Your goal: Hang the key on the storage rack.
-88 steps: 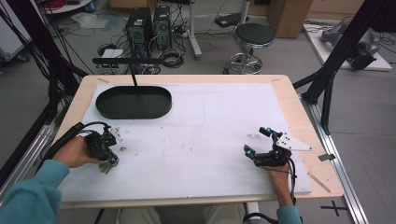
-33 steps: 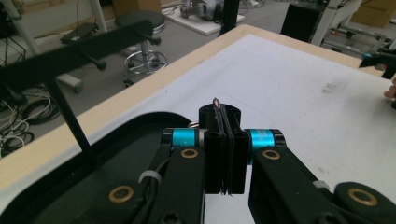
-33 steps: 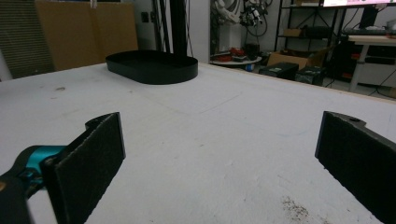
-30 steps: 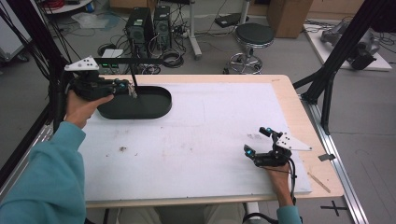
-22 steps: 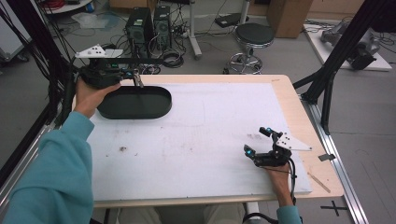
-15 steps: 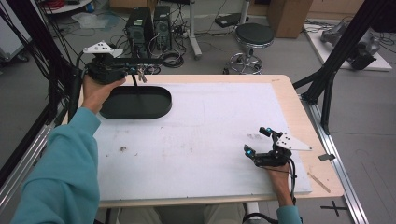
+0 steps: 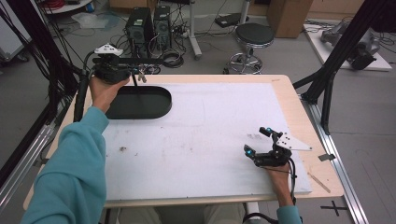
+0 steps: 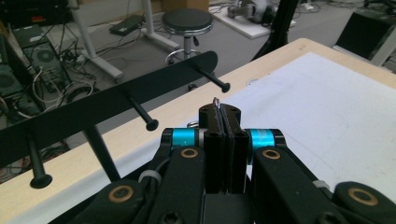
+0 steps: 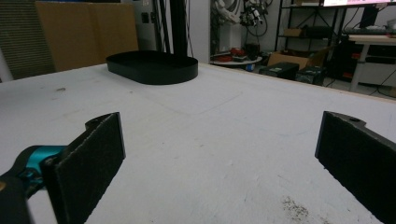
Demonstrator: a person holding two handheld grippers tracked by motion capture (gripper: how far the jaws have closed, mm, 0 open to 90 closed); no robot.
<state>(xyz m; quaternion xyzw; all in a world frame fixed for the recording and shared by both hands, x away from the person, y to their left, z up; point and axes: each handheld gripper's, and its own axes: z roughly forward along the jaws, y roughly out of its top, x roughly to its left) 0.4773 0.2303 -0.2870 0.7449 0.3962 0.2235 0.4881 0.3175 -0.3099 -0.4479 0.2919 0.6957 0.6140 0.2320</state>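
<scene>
From above, my left gripper (image 7: 135, 74) hovers at the worktop's far-left corner by the rack (image 7: 140, 60). Left gripper view: jaws clenched on a thin sliver (image 8: 215, 101) — light, probably slippery. Right gripper view: jaws released, resting near-right.

There are two grippers, the left gripper (image 7: 135, 74) and the right gripper (image 7: 257, 142), each held in one hand. On the one tabletop (image 7: 285, 100) lies one white sheet (image 7: 210, 135), and on it sits one black oval tray (image 7: 137, 102) with one upright post (image 7: 136, 86). That post carries one black bar (image 8: 116, 109) with three pegs (image 8: 142, 113) showing in the left gripper view, while the floor beyond holds one round stool (image 7: 253, 35) and two computer towers (image 7: 149, 23).
</scene>
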